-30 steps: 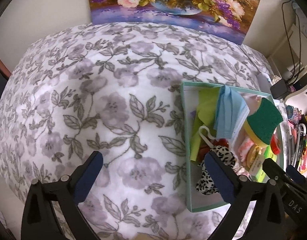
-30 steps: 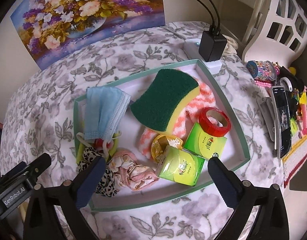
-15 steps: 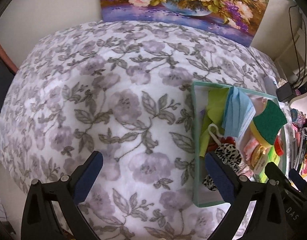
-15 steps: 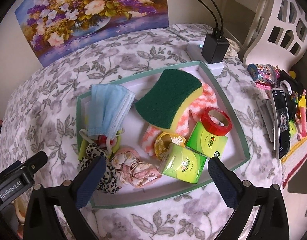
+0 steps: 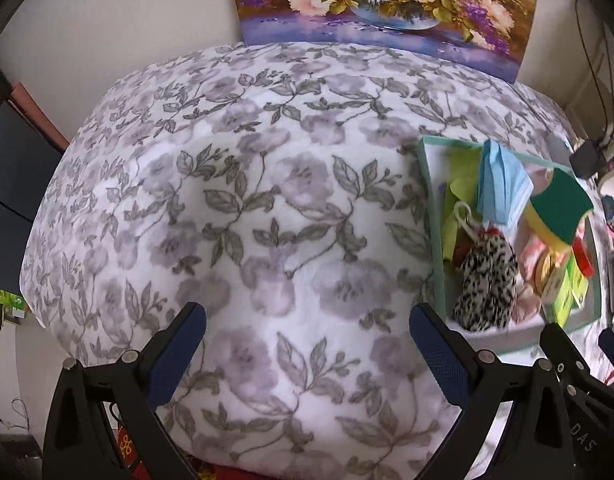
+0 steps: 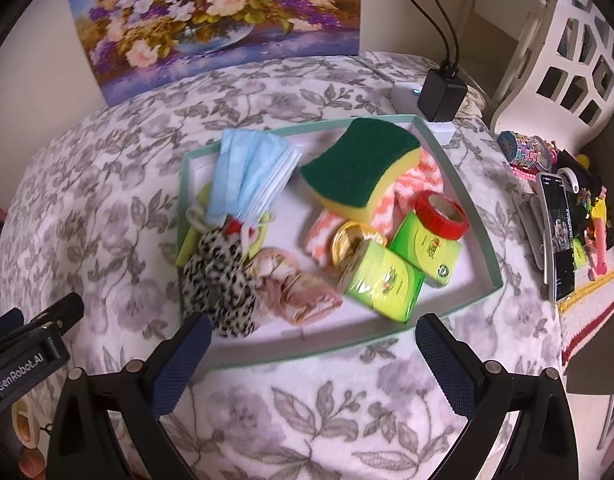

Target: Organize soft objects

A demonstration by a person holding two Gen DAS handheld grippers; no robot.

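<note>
Room: floral painting [image 6: 211, 20] propped against a pale wall; white lattice chair [image 6: 563, 52] at right; black charger [image 6: 443, 94] on a white power block behind the tray, two cables running up.
Surface: soft floral blanket [image 5: 267, 220], grey-lilac blooms, plush and yielding; hard to tell what lies beneath.
Side clutter: phone [image 6: 557, 236], tape stack and bright trinkets on a strip right of the tray.
Tray: shallow teal-rimmed tray [image 6: 487, 248] on the blanket's right part, crowded.
Soft things: blue masks [image 6: 251, 172], sponge [image 6: 361, 160], orange-white cloth [image 6: 419, 176], leopard scrunchie [image 6: 223, 276], pink scrunchie [image 6: 295, 284], all inside the tray, overlapping.
Hard things: two green boxes [image 6: 383, 284], red tape roll [image 6: 441, 214], gold tin [image 6: 349, 240], mixed among the soft ones.
Left tool: [image 5: 307, 344] jaws apart, empty, hovering over bare blanket left of the tray.
Right tool: [image 6: 313, 344] jaws apart, empty, poised at the tray's near rim, left finger just beside the leopard scrunchie.
Risk, snagging: mask ear loops tangled with the scrunchies; likely to drag neighbours out together.
Risk, wrong pick: nearest box just beside the pink scrunchie; wide jaws could pinch both.
Risk, tray shift: light tray on plush blanket; a tug or a rim bump could slide or tip it.
Risk, slipping: limp fabric may sag from a shallow pinch.
</note>
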